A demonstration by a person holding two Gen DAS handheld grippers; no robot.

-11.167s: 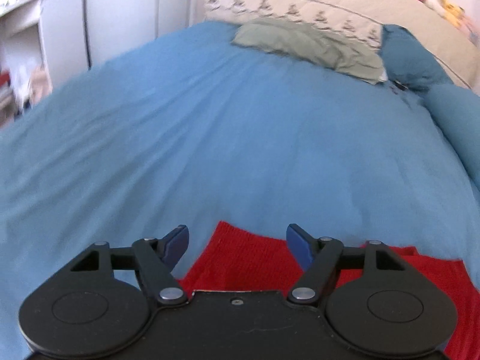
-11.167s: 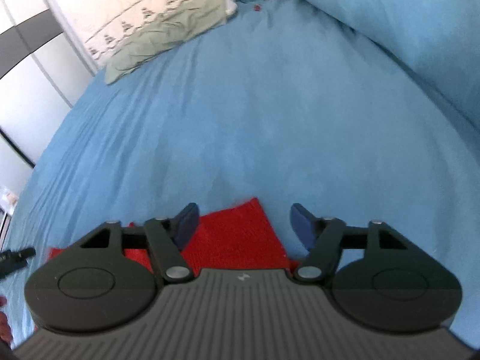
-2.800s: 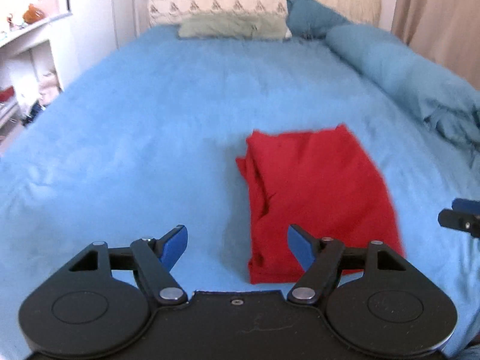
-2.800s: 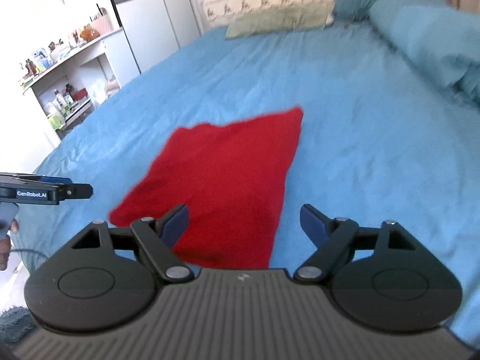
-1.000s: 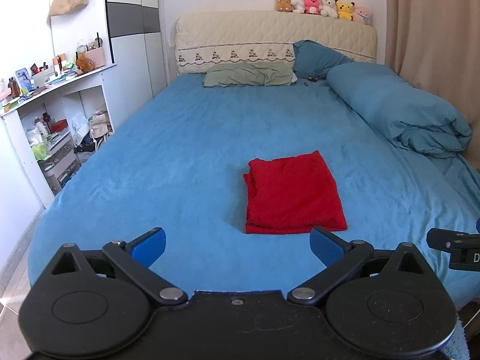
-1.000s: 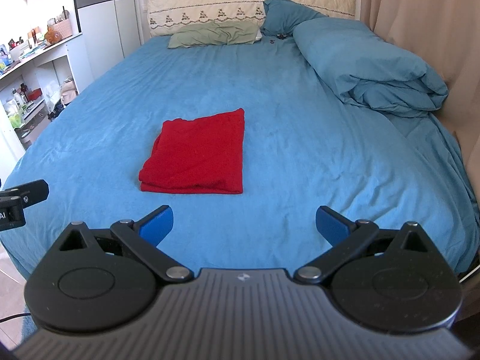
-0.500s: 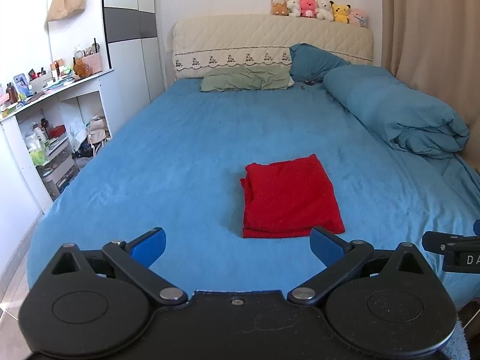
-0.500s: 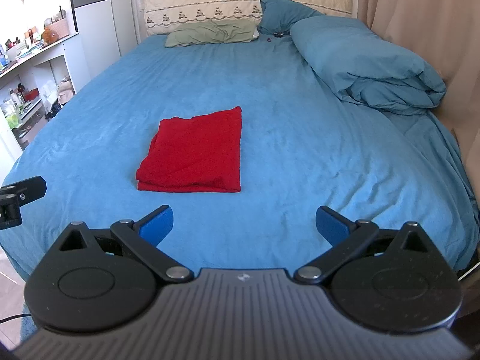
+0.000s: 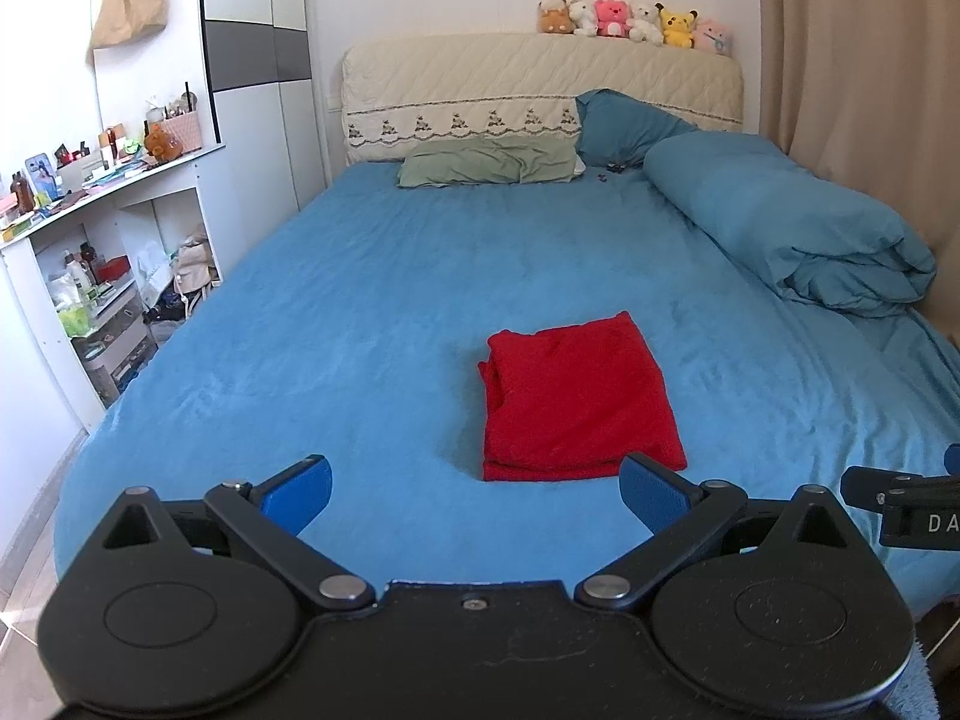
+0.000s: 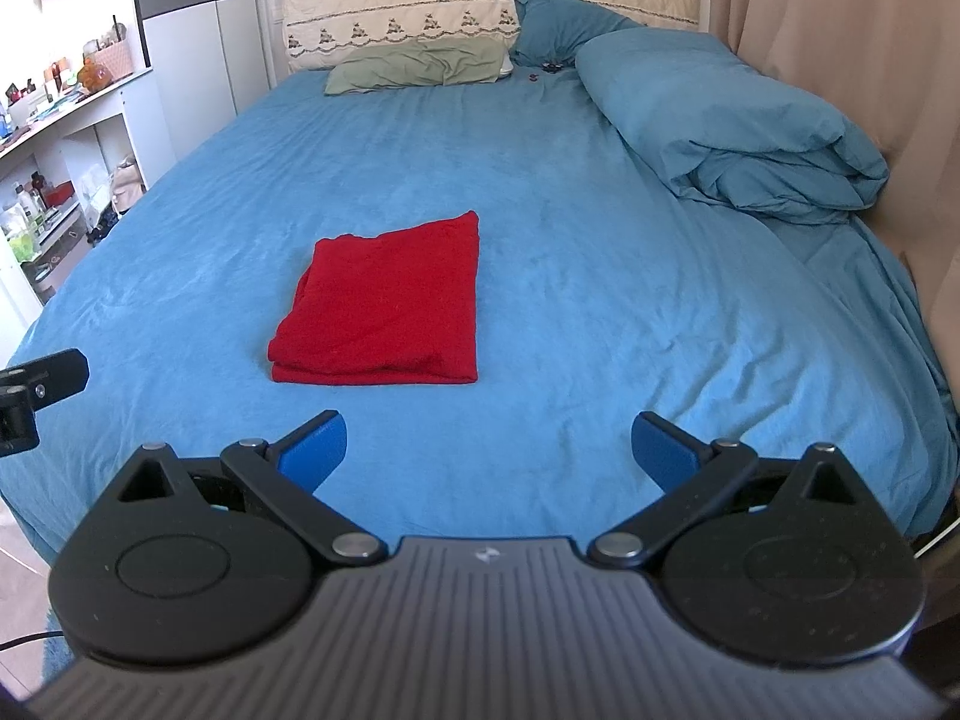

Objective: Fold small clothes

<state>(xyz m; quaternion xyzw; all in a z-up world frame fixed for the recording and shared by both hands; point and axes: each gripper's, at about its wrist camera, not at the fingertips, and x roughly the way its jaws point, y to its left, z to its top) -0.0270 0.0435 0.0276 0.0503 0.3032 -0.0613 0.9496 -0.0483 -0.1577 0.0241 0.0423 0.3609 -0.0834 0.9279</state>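
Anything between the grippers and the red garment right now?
Nothing visible. Only bare blue sheet lies between each open hand-held gripper, left and right, and the folded red garment. The rolled duvet sits off to the right, clear of the path.

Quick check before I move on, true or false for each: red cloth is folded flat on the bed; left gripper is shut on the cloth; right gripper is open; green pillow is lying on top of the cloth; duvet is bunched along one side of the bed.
1. The red cloth lies folded flat on the bed. True.
2. The left gripper is shut on the cloth. False: it is open and holds nothing, short of the cloth.
3. The right gripper is open. True.
4. The green pillow lies on the cloth. False: it sits at the headboard, well apart from the cloth.
5. The duvet is bunched along one side of the bed. True.
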